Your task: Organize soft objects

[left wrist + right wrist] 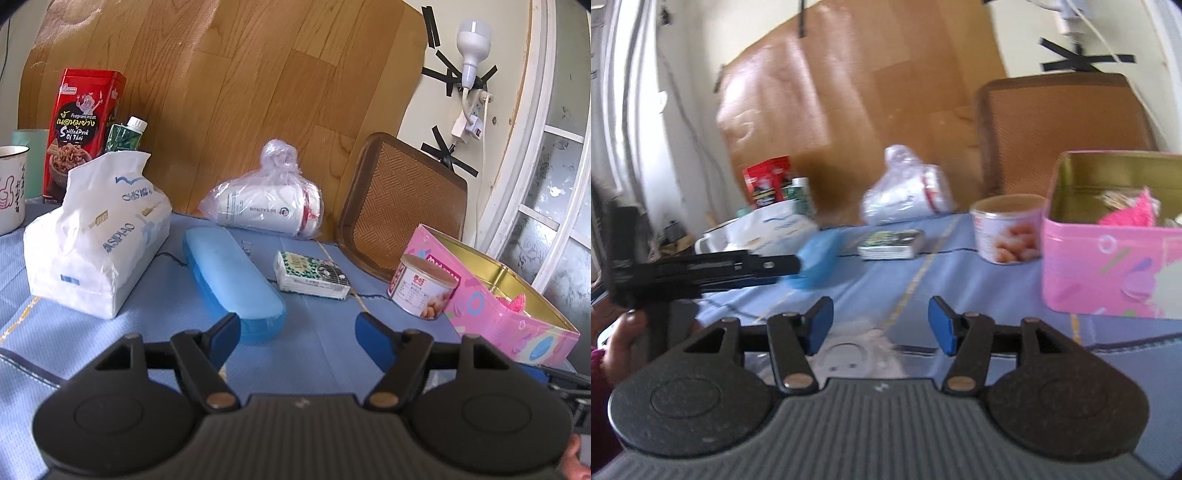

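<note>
Tissue pack (pixel 99 243), soft and white, is placed on the blue cloth (pixel 325 332) at the left, beside the blue case (pixel 232 280). The pink tin (pixel 1115 236) is kept uncovered at the right, probably to receive soft things; something pink is already seen inside. Left gripper (pixel 295 332) and right gripper (pixel 881 325) are both held open, with nothing between the jaws.
</note>
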Demonstrator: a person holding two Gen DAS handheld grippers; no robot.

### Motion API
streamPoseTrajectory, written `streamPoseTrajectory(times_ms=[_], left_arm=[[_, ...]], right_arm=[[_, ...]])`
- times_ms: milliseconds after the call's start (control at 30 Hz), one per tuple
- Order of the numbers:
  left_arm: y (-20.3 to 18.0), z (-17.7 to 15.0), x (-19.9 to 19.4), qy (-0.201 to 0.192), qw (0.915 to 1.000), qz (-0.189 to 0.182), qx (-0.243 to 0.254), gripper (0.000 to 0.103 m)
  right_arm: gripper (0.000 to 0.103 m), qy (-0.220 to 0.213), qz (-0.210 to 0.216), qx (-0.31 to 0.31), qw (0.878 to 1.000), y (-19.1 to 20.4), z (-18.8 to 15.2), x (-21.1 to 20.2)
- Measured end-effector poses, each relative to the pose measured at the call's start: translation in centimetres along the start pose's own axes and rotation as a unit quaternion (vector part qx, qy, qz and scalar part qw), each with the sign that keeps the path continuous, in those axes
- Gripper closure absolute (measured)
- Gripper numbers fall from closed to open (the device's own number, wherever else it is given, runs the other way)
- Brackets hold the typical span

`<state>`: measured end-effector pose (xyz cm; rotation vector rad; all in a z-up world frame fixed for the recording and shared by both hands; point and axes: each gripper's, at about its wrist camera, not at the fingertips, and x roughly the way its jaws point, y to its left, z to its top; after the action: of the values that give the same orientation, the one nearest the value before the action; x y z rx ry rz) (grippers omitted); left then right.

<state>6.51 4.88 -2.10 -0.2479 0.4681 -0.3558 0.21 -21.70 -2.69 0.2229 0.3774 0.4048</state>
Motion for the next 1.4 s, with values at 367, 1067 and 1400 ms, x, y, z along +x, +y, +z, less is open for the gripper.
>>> streamPoseTrajectory(times_ms=[367, 1067, 1400], left_arm=[[-0.1, 0.0, 0.0, 0.0, 1.0, 0.0, 0.0, 0.032], [-0.3, -0.1, -0.1, -0.002, 1.0, 0.001, 0.0, 0.03], [-0.3, -0.1, -0.1, -0.002, 1.0, 0.0, 0.0, 0.03]], right_arm=[[0.044, 0.011, -0.003, 0.031, 0.999, -1.3, -0.3, 0.3], [0.043, 0.023, 0.014, 0.021, 0.999, -1.3, -0.3, 0.7], [0.043, 0.024, 0.014, 0.021, 0.999, -1.3, -0.2, 0.7]])
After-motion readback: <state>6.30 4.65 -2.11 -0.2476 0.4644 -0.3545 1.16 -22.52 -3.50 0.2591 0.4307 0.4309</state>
